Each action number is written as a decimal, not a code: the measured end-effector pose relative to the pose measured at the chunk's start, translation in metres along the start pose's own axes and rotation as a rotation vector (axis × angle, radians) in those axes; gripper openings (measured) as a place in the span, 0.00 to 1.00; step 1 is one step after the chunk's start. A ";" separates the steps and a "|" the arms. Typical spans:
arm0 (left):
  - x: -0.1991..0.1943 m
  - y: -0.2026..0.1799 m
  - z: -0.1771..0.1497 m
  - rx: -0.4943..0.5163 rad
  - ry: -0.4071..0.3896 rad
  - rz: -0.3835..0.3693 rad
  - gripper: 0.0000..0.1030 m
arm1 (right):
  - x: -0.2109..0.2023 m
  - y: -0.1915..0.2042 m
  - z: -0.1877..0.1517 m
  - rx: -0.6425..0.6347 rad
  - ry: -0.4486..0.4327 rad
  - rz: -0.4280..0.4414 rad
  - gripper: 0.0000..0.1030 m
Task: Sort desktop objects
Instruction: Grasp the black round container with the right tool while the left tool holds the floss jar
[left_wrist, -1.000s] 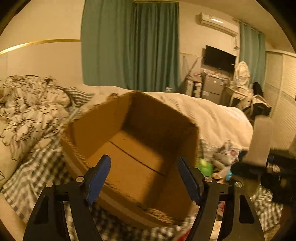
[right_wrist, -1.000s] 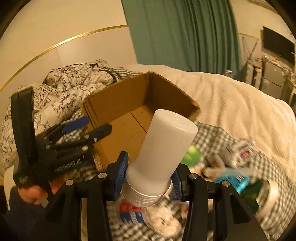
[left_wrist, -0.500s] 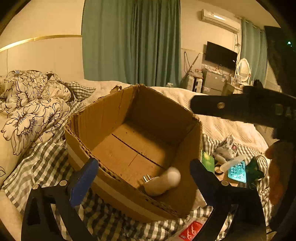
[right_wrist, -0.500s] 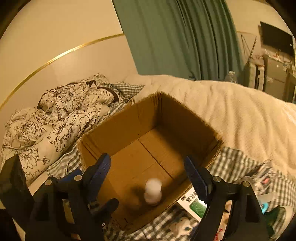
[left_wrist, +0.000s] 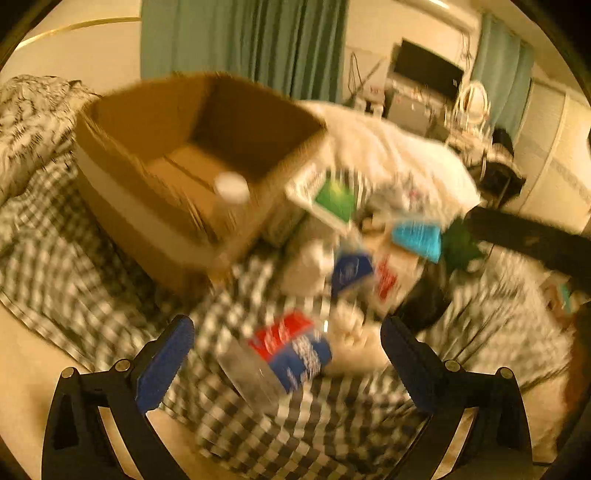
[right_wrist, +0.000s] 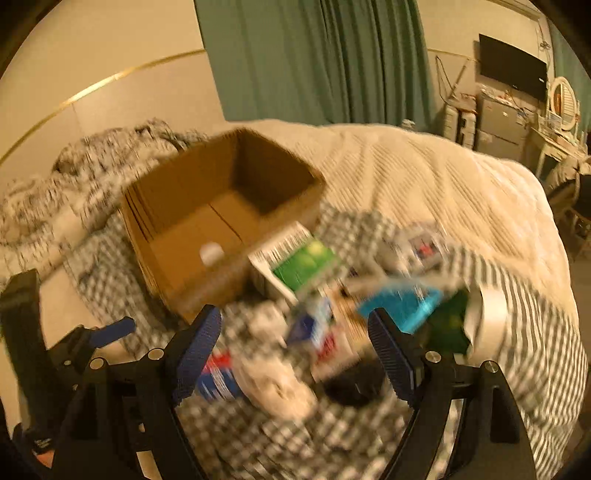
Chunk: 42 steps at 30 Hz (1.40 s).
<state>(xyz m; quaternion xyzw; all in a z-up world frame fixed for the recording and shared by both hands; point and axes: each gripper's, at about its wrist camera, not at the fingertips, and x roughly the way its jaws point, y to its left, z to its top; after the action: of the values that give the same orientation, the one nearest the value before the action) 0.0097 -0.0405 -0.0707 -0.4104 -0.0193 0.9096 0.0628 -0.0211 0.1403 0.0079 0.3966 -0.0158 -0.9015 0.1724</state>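
Observation:
An open cardboard box (left_wrist: 166, 155) (right_wrist: 221, 206) stands on a checked cloth on the bed. A white bottle (left_wrist: 232, 187) (right_wrist: 211, 254) lies inside it. My left gripper (left_wrist: 288, 363) is open and empty, above a clear bottle with a red and blue label (left_wrist: 284, 354). My right gripper (right_wrist: 295, 350) is open and empty, over a blurred pile of small items: a green and white box (right_wrist: 295, 258), a cyan packet (right_wrist: 402, 306), a blue and red carton (right_wrist: 314, 332). Both views are motion-blurred.
A flowered quilt (right_wrist: 55, 192) lies left of the box and a cream blanket (right_wrist: 443, 177) behind it. The checked cloth (left_wrist: 74, 266) covers the bed's near part. The left gripper shows at the lower left of the right wrist view (right_wrist: 92, 339).
My right gripper opened and dropped the white bottle into the box. Both grippers have since pulled back and swung down to the pile of items right of the box.

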 end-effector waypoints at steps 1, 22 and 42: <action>0.009 -0.005 -0.008 0.030 0.005 0.012 1.00 | 0.002 -0.005 -0.011 0.013 0.014 0.013 0.79; 0.068 0.013 -0.020 0.126 0.094 0.000 0.77 | 0.078 -0.044 -0.059 0.127 0.165 -0.009 0.79; 0.045 -0.003 -0.008 0.153 0.048 -0.045 0.70 | 0.102 -0.050 -0.062 0.111 0.166 -0.093 0.68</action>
<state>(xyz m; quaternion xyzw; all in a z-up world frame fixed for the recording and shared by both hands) -0.0134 -0.0319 -0.1098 -0.4254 0.0425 0.8967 0.1149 -0.0556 0.1614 -0.1150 0.4790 -0.0328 -0.8704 0.1088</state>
